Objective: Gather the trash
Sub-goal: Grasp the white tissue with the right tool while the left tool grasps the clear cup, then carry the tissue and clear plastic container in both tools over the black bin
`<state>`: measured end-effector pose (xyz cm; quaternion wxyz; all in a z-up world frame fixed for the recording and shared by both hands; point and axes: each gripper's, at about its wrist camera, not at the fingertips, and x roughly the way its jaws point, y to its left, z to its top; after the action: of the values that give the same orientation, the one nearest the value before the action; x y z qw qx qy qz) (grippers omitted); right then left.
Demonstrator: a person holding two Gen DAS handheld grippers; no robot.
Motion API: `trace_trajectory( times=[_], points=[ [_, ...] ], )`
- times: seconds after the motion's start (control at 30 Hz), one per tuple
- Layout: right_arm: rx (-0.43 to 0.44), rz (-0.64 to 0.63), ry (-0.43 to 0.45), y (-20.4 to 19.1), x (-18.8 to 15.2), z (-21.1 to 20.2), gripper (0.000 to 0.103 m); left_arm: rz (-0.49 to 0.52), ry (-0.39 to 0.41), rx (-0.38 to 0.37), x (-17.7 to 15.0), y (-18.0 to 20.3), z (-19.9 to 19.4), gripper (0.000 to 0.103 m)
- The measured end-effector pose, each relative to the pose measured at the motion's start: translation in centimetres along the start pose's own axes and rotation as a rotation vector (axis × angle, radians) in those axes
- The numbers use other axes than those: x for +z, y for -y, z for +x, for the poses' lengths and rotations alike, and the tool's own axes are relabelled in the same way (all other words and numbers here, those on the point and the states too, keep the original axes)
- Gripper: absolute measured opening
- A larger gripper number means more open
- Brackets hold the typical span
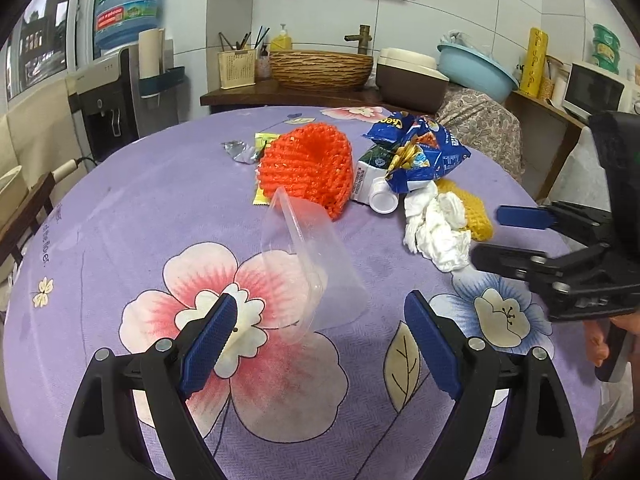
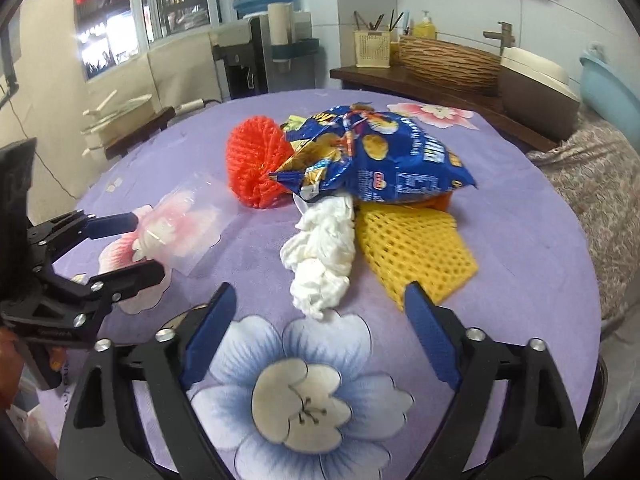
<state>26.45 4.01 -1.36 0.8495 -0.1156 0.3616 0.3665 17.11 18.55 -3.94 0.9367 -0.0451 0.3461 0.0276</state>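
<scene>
Left wrist view: left gripper (image 1: pixel 320 316) gapes before clear cup (image 1: pixel 308 264).

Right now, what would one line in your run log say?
left gripper: open, nearing clear plastic cup | right gripper: open, nearing white tissue wad | nothing held | chip bag waiting

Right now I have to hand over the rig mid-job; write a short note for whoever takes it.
Left gripper: open, empty, the fallen clear plastic cup just ahead of its tips.
Right gripper: open, empty, facing the crumpled white tissue.
All trash is on the purple floral tablecloth: orange foam net, blue chip bag, yellow foam net, small milk carton, foil scrap.
Done: nothing visibly collected.
Left: pick up every piece; no bin in view.
</scene>
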Motion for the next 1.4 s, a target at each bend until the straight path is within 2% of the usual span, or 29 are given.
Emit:
trace_trajectory(
  times=[0.13, 0.23, 0.37, 0.47, 0.6, 0.73, 0.8, 0.93, 1.03, 1.17, 1.4],
  points=[
    [-0.050, -0.026, -0.064, -0.2, 1.4, 3.2, 0.074, -0.007, -0.004, -0.004, -0.1, -0.4, -0.2, 0.084],
    [-0.055, -0.009, -0.102, 0.4, 1.8, 4.7, 0.061, -0.023, -0.009, -0.014, 0.0, -0.8, -0.3, 0.084],
    [-0.029, -0.021, -0.112, 0.1, 1.6, 5.1, 0.032, -0.044, -0.015, -0.036, 0.2, -1.0, -0.1, 0.084],
    [-0.038, -0.030, -0.092, -0.3, 1.2, 4.5, 0.027, -0.037, -0.016, -0.062, 0.2, -0.9, -0.1, 0.078],
    [-0.011, -0.013, -0.072, -0.3, 0.5, 3.4, 0.024, -0.017, -0.020, -0.077, 0.4, -0.5, -0.1, 0.078],
    [-0.018, -0.045, -0.052, -0.8, -0.2, 2.1, 0.022, -0.062, -0.043, -0.113, 1.3, -1.1, 0.6, 0.073],
    [-0.022, -0.057, -0.041, -1.0, -0.6, 1.5, 0.022, -0.084, -0.063, -0.127, 1.6, -1.4, 1.3, 0.063],
    [0.004, -0.037, -0.029, -0.8, -1.2, 0.5, 0.022, -0.157, -0.118, -0.181, 2.1, -2.3, 2.7, 0.053],
    [0.026, -0.026, -0.013, -0.8, -1.8, -0.5, 0.021, -0.208, -0.150, -0.216, 2.2, -2.8, 3.3, 0.036],
    [0.047, -0.010, 0.006, -0.6, -2.5, -1.7, 0.021, -0.205, -0.151, -0.212, 2.0, -2.4, 3.2, 0.016],
    [0.087, 0.017, 0.025, -0.6, -3.7, -3.3, 0.021, -0.209, -0.130, -0.208, 1.3, -2.2, 2.4, 0.012]
  ],
)
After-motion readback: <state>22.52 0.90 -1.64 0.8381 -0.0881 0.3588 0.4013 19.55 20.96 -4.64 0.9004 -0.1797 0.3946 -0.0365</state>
